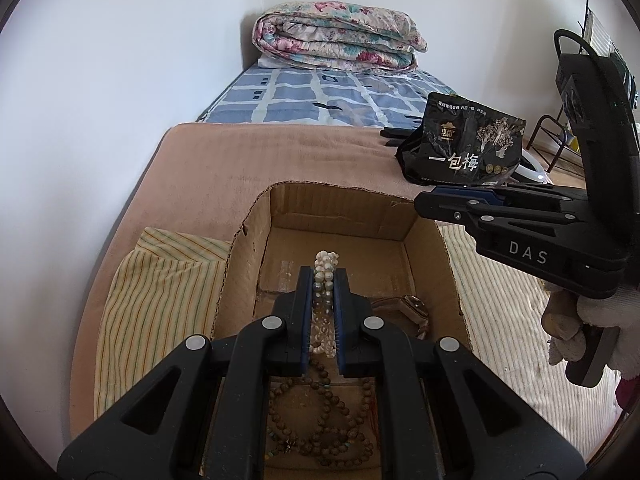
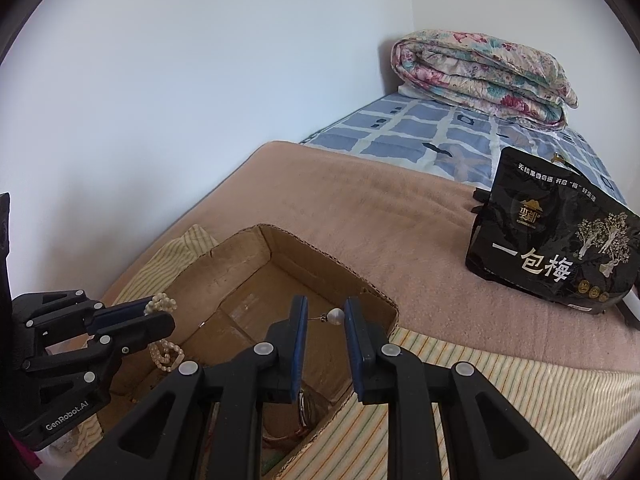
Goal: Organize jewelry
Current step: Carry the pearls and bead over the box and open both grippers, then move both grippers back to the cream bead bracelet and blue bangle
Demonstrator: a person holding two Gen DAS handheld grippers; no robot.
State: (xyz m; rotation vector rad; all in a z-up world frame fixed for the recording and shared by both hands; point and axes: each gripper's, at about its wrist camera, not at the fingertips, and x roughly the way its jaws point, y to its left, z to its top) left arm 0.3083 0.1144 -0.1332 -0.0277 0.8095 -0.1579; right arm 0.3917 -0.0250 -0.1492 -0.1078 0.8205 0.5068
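Two pieces of jewelry are in the air over the cardboard box [image 1: 432, 256], so by my reading the step in hand is the drop-off, one item per side. On the left, the left hand-held gripper [image 1: 324, 276] is closed tight on a bunched pearl strand [image 1: 323, 268], whose loops hang down inside the box near its left wall. Below it, on the box floor at the near end, lie brown bead strings [image 1: 320, 420]; a wristwatch [image 1: 412, 306] sits toward the right wall. Further right, the right hand-held gripper [image 2: 325, 314] stands partly open above the box's right rim, with a single pearl on a thin pin [image 2: 335, 316] between its pads; whether the pads actually pinch it I cannot tell.

Next, I would judge, each piece wants lowering onto bare cardboard at the far end of the box, then release. Room there is good. The box walls are low, but the two tools work close together. A black snack bag [image 2: 560, 256] stands well apart near the right edge of the bed [image 2: 340, 208].
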